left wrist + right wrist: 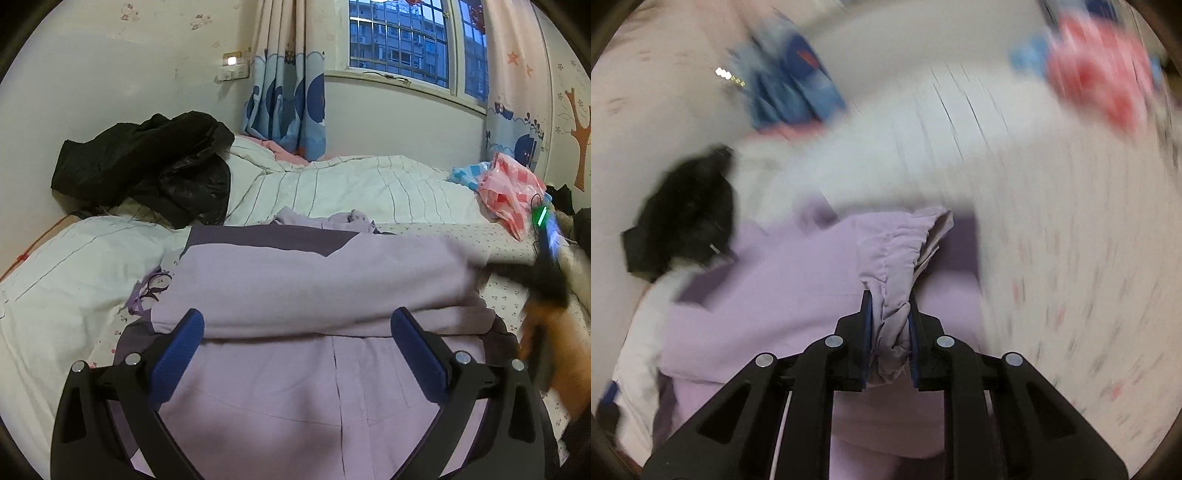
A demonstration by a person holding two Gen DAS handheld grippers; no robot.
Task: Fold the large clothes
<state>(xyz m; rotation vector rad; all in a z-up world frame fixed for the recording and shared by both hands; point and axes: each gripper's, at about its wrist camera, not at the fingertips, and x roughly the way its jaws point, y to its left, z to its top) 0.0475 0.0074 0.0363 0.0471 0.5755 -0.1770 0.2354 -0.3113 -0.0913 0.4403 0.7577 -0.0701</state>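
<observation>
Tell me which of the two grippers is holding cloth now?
The right gripper: its fingers are shut on a bunched fold of the lilac garment. The left gripper is open, above the garment.

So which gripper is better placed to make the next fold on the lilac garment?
Right. The right gripper is already shut on a bunched edge of the lilac garment, while the left gripper hangs open above it, gripping nothing.

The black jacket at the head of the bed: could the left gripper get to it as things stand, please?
Probably yes. The left gripper is open and empty above the lilac garment, and only low bedding lies between it and the black jacket beyond.
</observation>
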